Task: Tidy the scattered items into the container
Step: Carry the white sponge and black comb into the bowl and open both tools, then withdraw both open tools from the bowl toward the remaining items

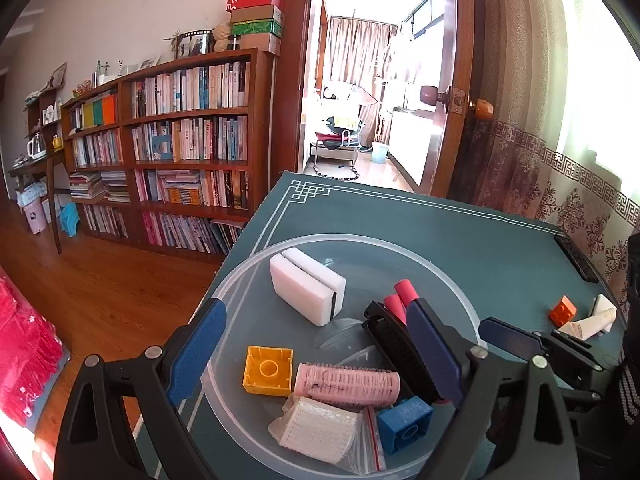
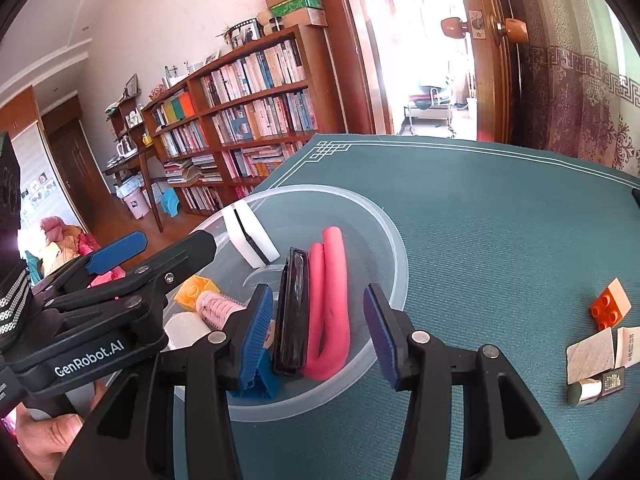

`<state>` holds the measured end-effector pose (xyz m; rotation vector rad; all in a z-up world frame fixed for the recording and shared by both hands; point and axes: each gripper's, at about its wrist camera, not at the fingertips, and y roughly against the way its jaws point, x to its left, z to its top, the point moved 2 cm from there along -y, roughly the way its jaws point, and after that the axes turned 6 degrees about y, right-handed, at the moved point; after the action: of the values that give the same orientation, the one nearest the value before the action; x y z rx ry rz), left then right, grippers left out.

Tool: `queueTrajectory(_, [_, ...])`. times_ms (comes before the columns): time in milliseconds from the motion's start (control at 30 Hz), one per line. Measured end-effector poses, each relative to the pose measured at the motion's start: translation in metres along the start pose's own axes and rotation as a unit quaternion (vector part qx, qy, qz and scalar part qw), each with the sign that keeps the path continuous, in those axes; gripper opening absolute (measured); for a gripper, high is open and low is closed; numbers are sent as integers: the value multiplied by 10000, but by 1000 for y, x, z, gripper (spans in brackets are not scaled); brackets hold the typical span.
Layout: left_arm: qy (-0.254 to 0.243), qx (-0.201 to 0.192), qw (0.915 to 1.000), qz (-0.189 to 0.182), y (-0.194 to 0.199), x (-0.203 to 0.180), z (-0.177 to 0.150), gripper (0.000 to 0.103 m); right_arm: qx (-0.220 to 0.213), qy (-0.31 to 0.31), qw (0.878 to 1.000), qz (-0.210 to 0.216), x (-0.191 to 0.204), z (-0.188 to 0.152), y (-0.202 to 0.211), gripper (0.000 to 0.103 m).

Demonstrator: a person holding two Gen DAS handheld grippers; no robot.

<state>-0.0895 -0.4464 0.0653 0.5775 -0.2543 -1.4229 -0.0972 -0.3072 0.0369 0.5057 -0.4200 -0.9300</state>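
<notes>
Most of the tidying looks done: the clear round container (image 1: 352, 240) on the teal bench (image 1: 460, 224) already holds the bulk of the clutter, and both claws hang over it with nothing in them. The left claw (image 1: 316, 352) is spread wide above the container's middle; the right claw (image 2: 320, 332) is also wide, poised over the container's near-right rim.

Going left to right inside the container: a yellow brick (image 1: 269, 370) near its left wall, a white sponge block (image 1: 306, 286) toward the far side, a pink hair roller (image 1: 347, 383) with a bagged white pad (image 1: 320, 432) in front of it, a black brush (image 1: 402, 354), a bent red foam tube (image 2: 332, 300) beside the brush, and a blue brick (image 1: 404, 422) at the near edge.

Still outside, well to the right of the container, lie an orange brick (image 2: 610, 304), a pale tube (image 2: 590, 350) and a small capped bottle (image 2: 596, 388), the tube and bottle touching.

The step in hand is likely going back for these leftovers. The next move calls for the right claw to swing rightward from the container to the orange brick, keeping its spread and closing across the brick's sides.
</notes>
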Motion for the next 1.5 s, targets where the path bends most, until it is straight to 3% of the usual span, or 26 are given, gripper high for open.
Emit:
queueTrajectory(100, [-10,-75,10000,37,2,0,0,103,-99,111,9998,-109,1,-2,8,51])
queueTrajectory(400, [-192,-68,9998,17,2,-11,-4,103,-25,73,9995,-314,-14,-19,21,51])
queueTrajectory(1267, [-456,20,9989,-41,11,-42,-24,103,-2,-859,9900,-1118,-99,-64,77,51])
queueTrajectory(1300, [-483,27,9988,-50,12,-45,-25,103,-10,-912,9893,-1137,-103,-65,79,51])
queueTrajectory(1400, [-569,54,9983,-72,13,-53,-29,103,-72,-1049,9869,-1227,-115,-70,87,66])
queueTrajectory(1500, [-651,78,9978,-90,15,-61,-32,103,-129,-1141,9839,-1370,-125,-72,95,67])
